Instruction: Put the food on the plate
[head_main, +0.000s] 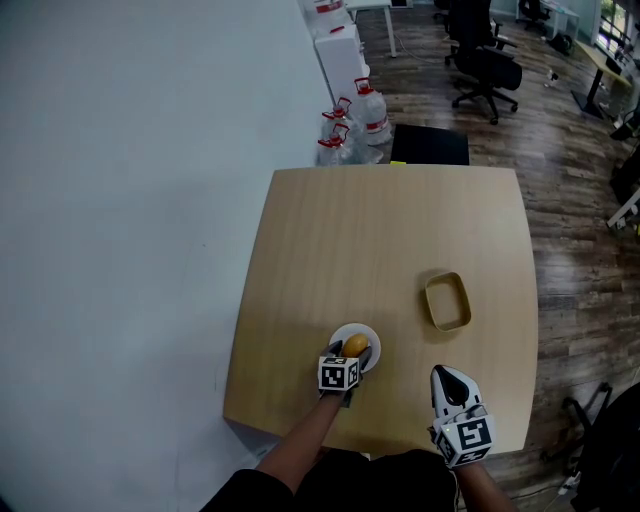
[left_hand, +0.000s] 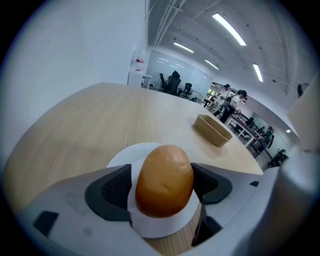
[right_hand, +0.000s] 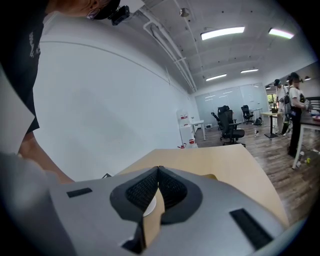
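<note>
The head view looks steeply down on the square pale-wood bench (head_main: 390, 230) from above its near edge. The left hand-held gripper (left_hand: 162, 186) view sits low, close against the brown oval food (left_hand: 164, 177) and round white plate (left_hand: 120, 159). It faces the tan oval paper bowl (left_hand: 212, 131); the head view shares all three. The right hand-held gripper (right_hand: 158, 175) view looks level across the bench, perhaps catching that bowl's rim.
</note>
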